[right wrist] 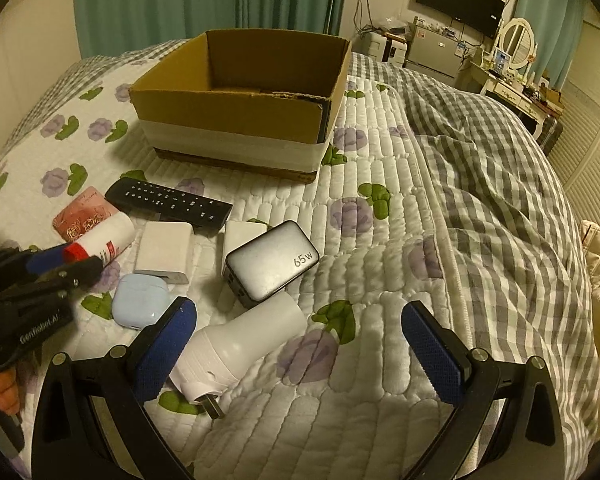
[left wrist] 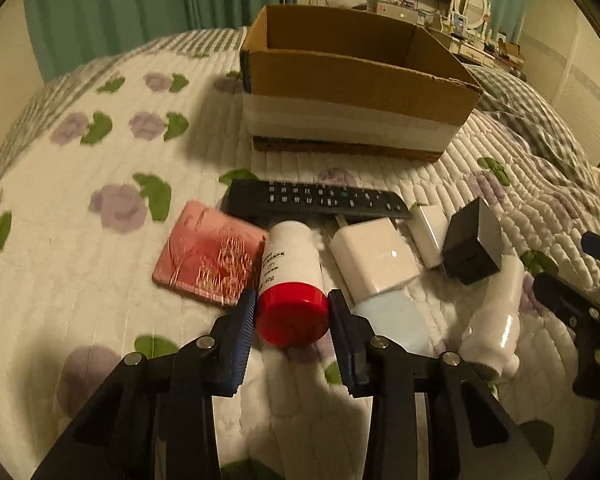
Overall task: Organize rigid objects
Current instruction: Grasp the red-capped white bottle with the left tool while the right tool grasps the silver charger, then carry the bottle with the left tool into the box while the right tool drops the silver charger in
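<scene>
My left tongs: ribbed blue pads flank the red plastic cap of a white cylindrical bottle lying on the quilted floral bedspread; whether they pinch it I cannot tell

Ahead of the bottle: flat black button remote, then an open brown cardboard box with a white band

Left of the bottle: pink glossy packet

Right of it: white square charger

My right tongs: spread wide, nothing between them but quilt; the left pad sits just beside a smooth white plug-in adapter

Beyond that: grey rounded charger marked 65w, pale blue glossy earbud case
</scene>
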{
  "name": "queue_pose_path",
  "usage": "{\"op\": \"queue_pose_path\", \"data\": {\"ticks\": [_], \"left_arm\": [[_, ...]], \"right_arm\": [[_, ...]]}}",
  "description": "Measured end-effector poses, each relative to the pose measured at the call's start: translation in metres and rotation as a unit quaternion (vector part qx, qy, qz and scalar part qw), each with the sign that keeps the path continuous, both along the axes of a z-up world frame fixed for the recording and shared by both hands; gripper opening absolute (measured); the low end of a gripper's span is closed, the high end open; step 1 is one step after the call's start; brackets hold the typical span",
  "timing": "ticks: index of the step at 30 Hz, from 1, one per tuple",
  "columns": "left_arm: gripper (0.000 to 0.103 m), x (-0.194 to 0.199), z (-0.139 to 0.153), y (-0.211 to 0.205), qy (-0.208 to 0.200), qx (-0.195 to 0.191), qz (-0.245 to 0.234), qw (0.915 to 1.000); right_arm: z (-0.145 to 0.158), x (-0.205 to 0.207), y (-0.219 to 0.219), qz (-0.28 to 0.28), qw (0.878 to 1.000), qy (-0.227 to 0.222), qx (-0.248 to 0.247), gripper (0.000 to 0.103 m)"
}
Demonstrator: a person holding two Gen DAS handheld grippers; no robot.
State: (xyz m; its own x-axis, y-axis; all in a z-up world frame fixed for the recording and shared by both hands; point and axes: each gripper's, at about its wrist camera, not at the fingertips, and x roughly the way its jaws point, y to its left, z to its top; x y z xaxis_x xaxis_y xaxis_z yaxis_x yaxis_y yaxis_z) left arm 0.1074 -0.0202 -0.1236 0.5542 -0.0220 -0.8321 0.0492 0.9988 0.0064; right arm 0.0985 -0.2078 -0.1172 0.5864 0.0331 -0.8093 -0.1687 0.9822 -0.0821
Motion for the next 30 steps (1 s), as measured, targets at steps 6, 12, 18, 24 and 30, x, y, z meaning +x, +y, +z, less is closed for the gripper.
{"op": "queue_pose_path", "data": {"ticks": [6,12,18,24,30], "left_arm": [[0.037,0.006,0.023,-0.001,-0.055,0.003,-0.001,0.9985],[0.036,0.013,0.038,0.012,-0.081,-0.010,0.005,0.9967],[0.036,0.008,0.031,0.022,-0.081,-0.032,-0.004,0.9962],[0.036,0.008,0.024,0.017,-0.082,-0.042,-0.025,0.9955],[0.036,0.001,0.034,0.012,-0.101,-0.034,-0.034,0.9938]], "right_arm": [[0.001,0.003,-0.001,0.002,1.000,0.010,0.007,0.103],[0.024,0.026,0.009,0.053,0.997,0.027,0.043,0.103],[-0.004,0.074,0.028,0.112,0.990,0.080,-0.024,0.103],[-0.046,0.093,0.032,0.148,0.977,0.151,-0.041,0.100],[-0.060,0.101,0.041,0.156,0.973,0.160,-0.052,0.078]]}}
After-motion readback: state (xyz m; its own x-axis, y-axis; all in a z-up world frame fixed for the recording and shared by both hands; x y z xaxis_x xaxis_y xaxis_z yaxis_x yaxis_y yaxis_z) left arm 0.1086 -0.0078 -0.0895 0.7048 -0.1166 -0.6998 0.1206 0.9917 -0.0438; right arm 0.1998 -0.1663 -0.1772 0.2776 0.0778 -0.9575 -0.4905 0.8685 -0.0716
